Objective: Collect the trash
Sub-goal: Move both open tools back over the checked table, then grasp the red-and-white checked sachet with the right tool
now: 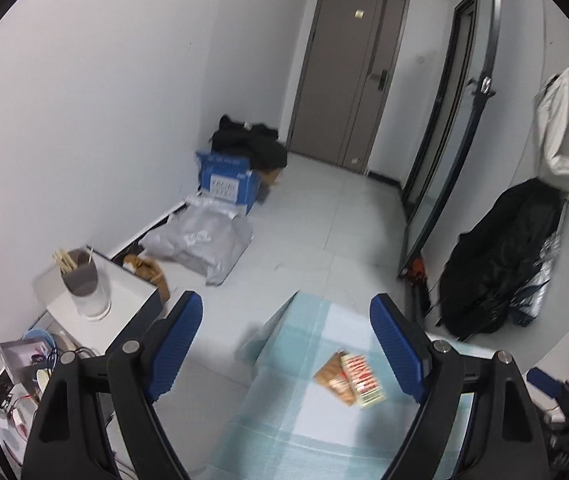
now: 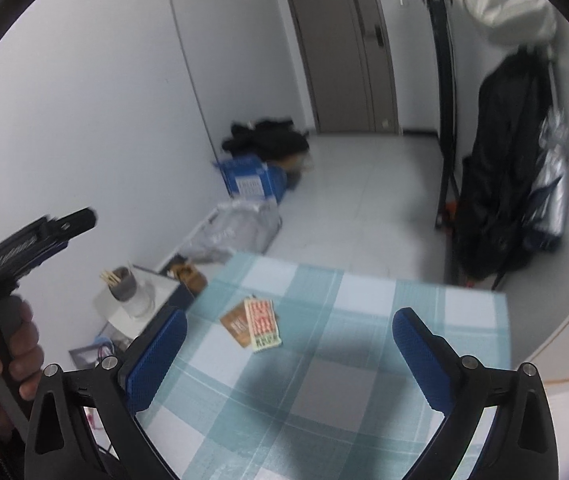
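Observation:
Two flat snack wrappers, one red and white (image 1: 364, 380) and one brown (image 1: 330, 374), lie overlapping on a table with a blue checked cloth (image 1: 284, 432). They also show in the right wrist view (image 2: 262, 322). My left gripper (image 1: 286, 336) is open and empty, held above the table's left part, the wrappers low between its fingers. My right gripper (image 2: 290, 344) is open and empty, above the cloth (image 2: 324, 380), wrappers just ahead and left. The left gripper's body (image 2: 32, 244), held by a hand, shows at the right wrist view's left edge.
A white side table (image 1: 104, 308) with a cup of sticks (image 1: 80, 272) stands left of the table. A grey bag (image 1: 200, 240), a blue box (image 1: 228, 184) and dark clothes (image 1: 248, 140) lie along the left wall. A black coat (image 1: 500, 256) hangs right. A door (image 1: 348, 80) is at the back.

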### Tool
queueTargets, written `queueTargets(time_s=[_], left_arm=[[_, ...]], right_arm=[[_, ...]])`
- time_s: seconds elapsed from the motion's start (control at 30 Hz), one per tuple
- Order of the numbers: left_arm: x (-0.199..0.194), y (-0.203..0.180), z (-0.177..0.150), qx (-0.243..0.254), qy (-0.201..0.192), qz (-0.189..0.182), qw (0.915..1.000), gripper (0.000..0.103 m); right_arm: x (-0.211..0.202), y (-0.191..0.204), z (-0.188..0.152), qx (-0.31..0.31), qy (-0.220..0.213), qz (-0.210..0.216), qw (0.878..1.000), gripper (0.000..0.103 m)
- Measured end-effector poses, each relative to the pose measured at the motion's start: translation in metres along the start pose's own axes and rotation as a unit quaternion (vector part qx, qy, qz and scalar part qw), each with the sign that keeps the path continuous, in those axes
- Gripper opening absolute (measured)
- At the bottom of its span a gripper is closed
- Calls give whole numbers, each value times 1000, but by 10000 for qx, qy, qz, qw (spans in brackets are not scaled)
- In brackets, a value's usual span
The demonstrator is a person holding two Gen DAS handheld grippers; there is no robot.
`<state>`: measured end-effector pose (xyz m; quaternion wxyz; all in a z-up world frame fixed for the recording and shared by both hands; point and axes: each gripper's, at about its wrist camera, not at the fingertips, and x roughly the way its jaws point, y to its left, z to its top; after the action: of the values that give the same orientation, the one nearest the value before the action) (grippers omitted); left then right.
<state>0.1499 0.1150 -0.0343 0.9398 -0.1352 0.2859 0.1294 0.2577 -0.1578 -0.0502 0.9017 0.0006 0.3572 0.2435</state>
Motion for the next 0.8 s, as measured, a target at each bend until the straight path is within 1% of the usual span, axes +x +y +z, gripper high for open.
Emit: queueTargets(time_s=[0.03,0.1,0.2,0.27,0.33,0.37,0.4,0.43,0.57,0.67,0.73,0.77,0.8], left_arm=[[5,2,-1,1,87,68,9999,83],[16,7,1,-88,404,158,9990,83],[28,20,4,-329,711,53,9969,83],[36,28,5,-417,896,146,9950,83],[41,33,6,-518,1010,203,9933,83],[43,35,7,-550,1031,232,9929,83],[43,36,8,-564,1042,255,9926,83],[43,37,9,-529,1038,273,9928,83],[38,38,13,-444,928,281,9943,83],[43,43,13,-517,990,230,9935,83],[43,46,14,-577,979,168,9934,83],[42,47,14,-579,960,169,9936,83],[41,46,15,-563,933,167,9939,83]], right_arm=[[15,-3,0,40,157,-17,9999,103],[40,-7,-1,104,461,-47,9989,103],[81,-11,-4,192,937,26,9954,102],[108,-9,-5,124,1257,27,9920,100],[127,-1,-6,-89,1449,23,9894,91],[139,6,-7,-260,1534,30,9878,88],[144,11,-8,-347,1577,29,9869,84],[150,16,-10,-440,1618,43,9858,82],[162,36,-14,-802,1550,4,9846,80],[173,45,-16,-1009,1630,-132,9814,78],[182,48,-19,-1044,1789,-225,9780,66],[182,50,-19,-1083,1717,-273,9788,65],[182,52,-19,-1111,1690,-257,9790,62]])
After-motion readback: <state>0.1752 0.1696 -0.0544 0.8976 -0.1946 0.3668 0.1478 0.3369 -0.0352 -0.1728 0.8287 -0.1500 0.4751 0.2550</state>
